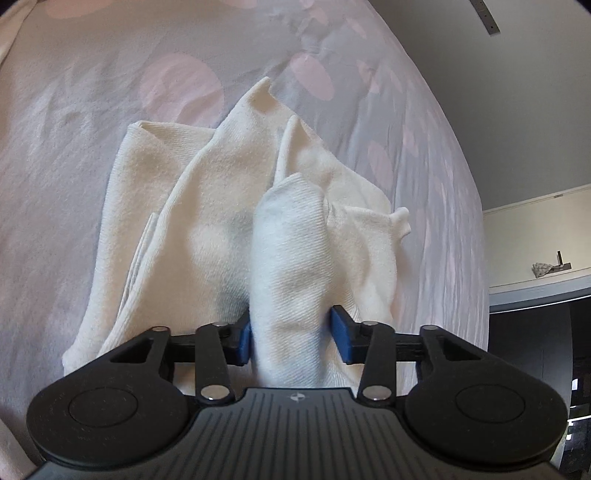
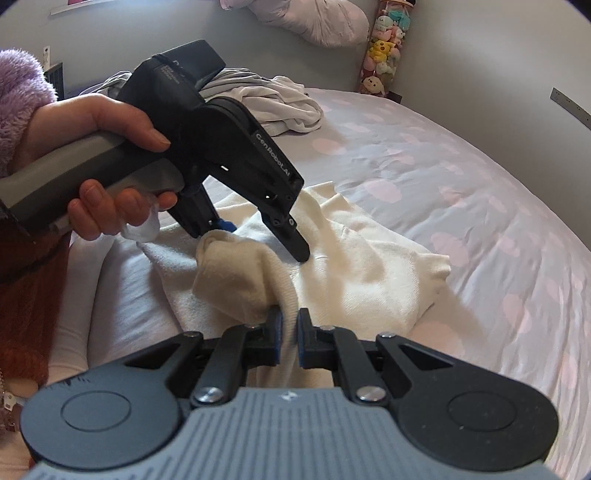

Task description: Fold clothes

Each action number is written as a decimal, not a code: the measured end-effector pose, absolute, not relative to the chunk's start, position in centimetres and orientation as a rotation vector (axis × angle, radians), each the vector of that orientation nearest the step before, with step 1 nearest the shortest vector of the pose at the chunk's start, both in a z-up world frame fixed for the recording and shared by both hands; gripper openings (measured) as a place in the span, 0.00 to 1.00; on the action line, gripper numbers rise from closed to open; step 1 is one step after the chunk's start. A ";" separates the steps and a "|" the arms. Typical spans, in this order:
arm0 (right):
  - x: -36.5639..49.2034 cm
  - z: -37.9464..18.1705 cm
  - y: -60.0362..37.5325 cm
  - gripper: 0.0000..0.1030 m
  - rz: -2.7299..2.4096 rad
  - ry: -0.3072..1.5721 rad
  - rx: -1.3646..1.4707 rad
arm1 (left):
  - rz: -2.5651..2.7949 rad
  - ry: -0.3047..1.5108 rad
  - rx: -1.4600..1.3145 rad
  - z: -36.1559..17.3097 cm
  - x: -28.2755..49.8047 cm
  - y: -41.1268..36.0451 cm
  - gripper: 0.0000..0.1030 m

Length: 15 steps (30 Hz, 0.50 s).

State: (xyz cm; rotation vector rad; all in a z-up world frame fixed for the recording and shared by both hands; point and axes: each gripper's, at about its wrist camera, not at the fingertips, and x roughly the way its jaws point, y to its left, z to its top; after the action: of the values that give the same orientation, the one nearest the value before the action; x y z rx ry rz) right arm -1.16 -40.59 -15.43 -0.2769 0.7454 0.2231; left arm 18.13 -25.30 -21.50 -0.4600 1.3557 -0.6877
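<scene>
Left hand (image 2: 92, 162) wraps the grey handle of the left gripper (image 2: 295, 240), thumb on top, fingers curled under near the trigger; a fluffy purple sleeve (image 2: 20, 96) covers the wrist. The tool tilts steeply down toward the bed (image 2: 480, 192), tips right at the cream garment (image 2: 369, 266).

Left gripper (image 1: 291, 332), own cam: jaws partway open, blue pads (image 1: 340, 332) pressing both sides of a thick bunched roll of the cream garment (image 1: 207, 206) that stands up between them. So it has hold of a fat fold, not closed down thin.

Right gripper (image 2: 288, 339): jaws nearly together, only a thin gap, w/ a ribbed edge of the garment pinched between the blue pads (image 2: 303, 338). Fabric runs up from there into a rolled hump just left of the pads, toward the left gripper's tips. Right hand itself not visible.

Garment vs bed: crumpled, part-folded heap on the near part of the pale sheet w/ pink round spots, near its edge. Rest of the cloth spreads out flat beyond both grippers.

Other stuff re the bed: pile of grey and white clothes (image 2: 273, 103) further back on it; pale pillow (image 2: 317, 22) at the far end by the wall; clear tube of small plush toys (image 2: 382, 51) standing at the far corner.

Writing: "GenRobot.AI" in white on the side of the left gripper's body. Small label text higher on its housing, too small to read.
</scene>
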 end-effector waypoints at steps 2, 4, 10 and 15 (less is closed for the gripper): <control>-0.8 -15.2 -40.6 0.10 0.237 0.771 -0.281 | -0.702 1.348 -0.412 -21.3 18.3 -25.6 0.20; -0.5 -14.8 -40.5 0.16 0.258 0.799 -0.296 | -0.717 1.333 -0.358 -20.8 18.2 -25.9 0.15; -0.2 -11.9 -40.5 0.32 0.342 0.866 -0.448 | -0.774 1.263 -0.196 -18.8 17.5 -27.6 0.11; 1.9 -11.1 -42.4 0.39 0.272 0.905 -0.531 | -0.858 1.207 -0.095 -16.2 17.0 -27.8 0.11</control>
State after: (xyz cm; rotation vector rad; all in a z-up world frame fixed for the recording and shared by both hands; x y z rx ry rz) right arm 1.86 -42.44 -11.13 -0.5306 0.9046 0.2721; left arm 17.03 -27.83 -16.19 -0.0952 1.2073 -0.8584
